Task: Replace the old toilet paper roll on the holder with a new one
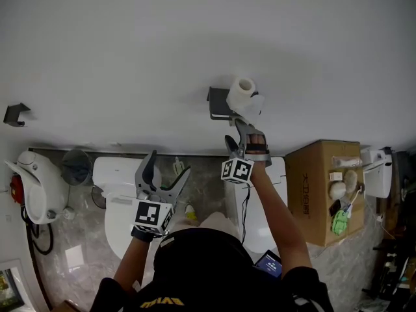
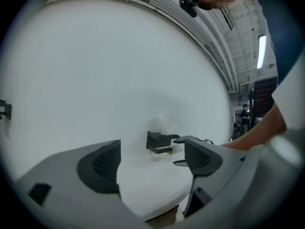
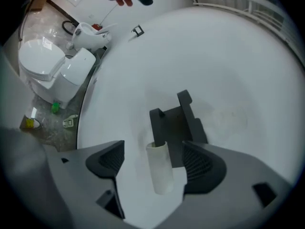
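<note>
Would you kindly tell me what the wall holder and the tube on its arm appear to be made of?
The holder looks like metal or hard plastic in a matte black finish: flat, sharp-edged plates with no shine. The tube is probably cardboard: pale, dull and thin-walled, with a hollow open end, though its near-white colour leaves plastic possible.
</note>
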{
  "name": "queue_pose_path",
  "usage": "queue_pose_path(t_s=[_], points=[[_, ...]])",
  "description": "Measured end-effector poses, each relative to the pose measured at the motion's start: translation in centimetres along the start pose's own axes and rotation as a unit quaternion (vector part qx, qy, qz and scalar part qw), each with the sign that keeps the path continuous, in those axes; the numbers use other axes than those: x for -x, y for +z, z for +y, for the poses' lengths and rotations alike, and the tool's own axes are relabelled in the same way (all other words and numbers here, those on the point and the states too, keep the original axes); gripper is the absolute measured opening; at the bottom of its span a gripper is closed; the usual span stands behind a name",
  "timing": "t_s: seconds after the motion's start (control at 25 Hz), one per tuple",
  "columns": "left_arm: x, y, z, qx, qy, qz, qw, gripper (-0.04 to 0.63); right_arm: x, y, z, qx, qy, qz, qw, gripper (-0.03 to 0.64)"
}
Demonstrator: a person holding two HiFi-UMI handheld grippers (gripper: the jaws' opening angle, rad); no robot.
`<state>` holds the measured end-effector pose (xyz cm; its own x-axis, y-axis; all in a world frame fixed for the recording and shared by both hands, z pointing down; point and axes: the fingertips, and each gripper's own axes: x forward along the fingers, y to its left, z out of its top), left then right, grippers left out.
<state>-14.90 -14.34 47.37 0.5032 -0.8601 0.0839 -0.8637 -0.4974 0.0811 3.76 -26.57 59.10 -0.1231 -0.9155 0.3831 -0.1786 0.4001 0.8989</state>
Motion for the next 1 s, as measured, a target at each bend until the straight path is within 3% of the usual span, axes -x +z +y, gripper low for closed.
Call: queue_pose_path(t_s=[0.24, 0.64, 0.92, 1.0], points=[[-0.7, 0.4, 0.1, -0.005, -0.002, 0.0, 1.0, 0.425, -2.6, -0.4, -0.2, 0.06, -0.012, 0.027, 0.998, 0.36], [-1.5, 0.1, 0.2, -0.003, -0.006, 0.011, 0.9999, 0.425, -4.0, -0.1, -0.3, 0.074, -0.016, 0.032, 0.997, 0.314], [-1.8, 0.2, 0.1, 0.005, -0.01, 0.004, 0.9999, 0.425, -4.3, -0.3, -0.7, 0.103, -0.037, 0.036, 0.993, 0.19], [-1.9, 0.3, 0.0, 0.005, -0.01, 0.003, 0.9999, 0.425, -4.3, -0.3, -0.7, 0.106, -0.034, 0.043, 0.993, 0.181]])
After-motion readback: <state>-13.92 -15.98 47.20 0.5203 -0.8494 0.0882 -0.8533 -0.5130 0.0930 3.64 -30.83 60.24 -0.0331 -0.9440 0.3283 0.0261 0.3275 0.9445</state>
